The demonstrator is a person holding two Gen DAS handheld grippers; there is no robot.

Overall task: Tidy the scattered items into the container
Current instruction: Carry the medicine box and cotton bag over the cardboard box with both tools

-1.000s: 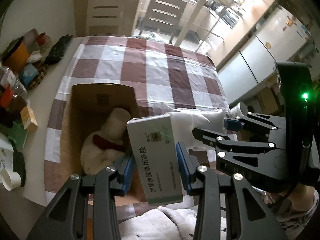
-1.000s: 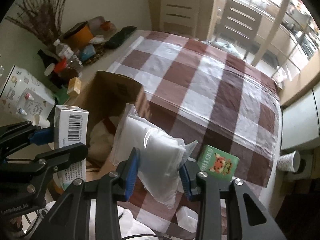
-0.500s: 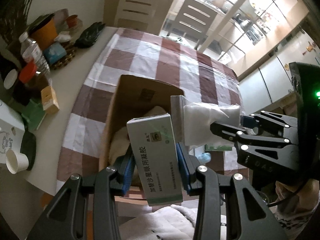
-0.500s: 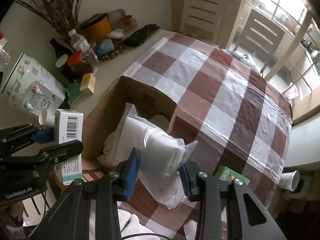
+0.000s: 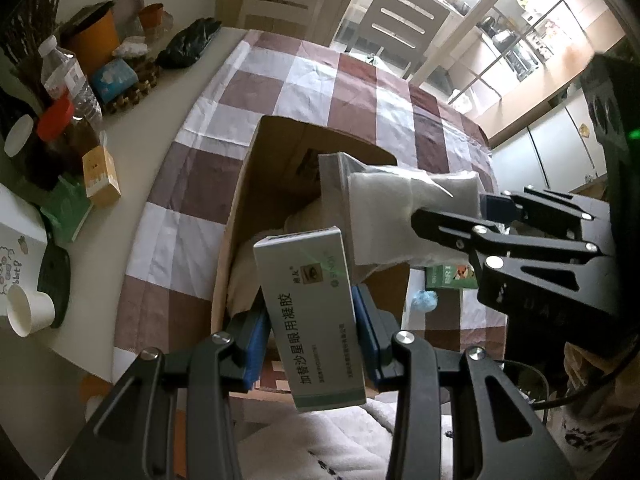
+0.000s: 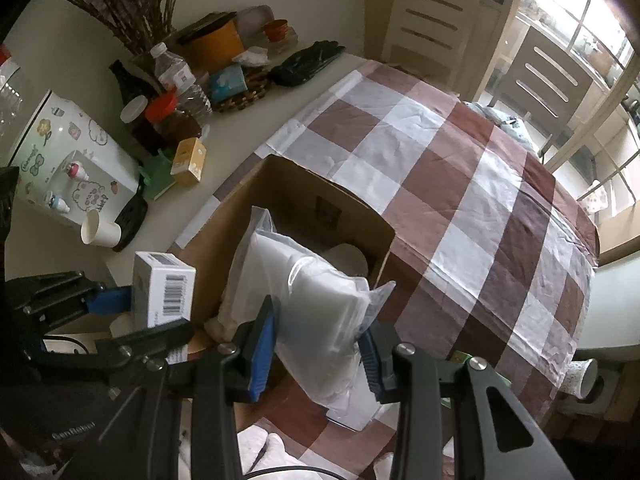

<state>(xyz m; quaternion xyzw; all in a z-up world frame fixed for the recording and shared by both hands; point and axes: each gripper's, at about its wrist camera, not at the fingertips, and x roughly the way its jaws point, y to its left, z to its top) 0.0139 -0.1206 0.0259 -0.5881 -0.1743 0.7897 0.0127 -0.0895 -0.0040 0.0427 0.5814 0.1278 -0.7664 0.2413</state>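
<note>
An open cardboard box (image 5: 256,184) (image 6: 288,184) stands on the checked tablecloth, with a white soft toy (image 5: 244,272) inside it. My left gripper (image 5: 312,336) is shut on a pale green and white medicine carton (image 5: 312,312), held over the box's near end; the same carton (image 6: 164,290) shows at the left in the right wrist view. My right gripper (image 6: 320,344) is shut on a clear plastic bag of white pads (image 6: 312,308), which hangs over the box's near right corner. That bag (image 5: 400,216) sits just right of the carton in the left wrist view.
A green card box with a fox picture (image 5: 450,276) and a blue fluffy ball (image 5: 424,300) lie on the cloth right of the box. Bottles, jars, a yellow carton (image 6: 188,162), a paper cup (image 6: 100,232) and an orange pot (image 6: 218,44) crowd the table's left side.
Both grippers have moved together with their loads, so the box has slid from the left toward the middle of each view and now lies under the carton and the bag.
</note>
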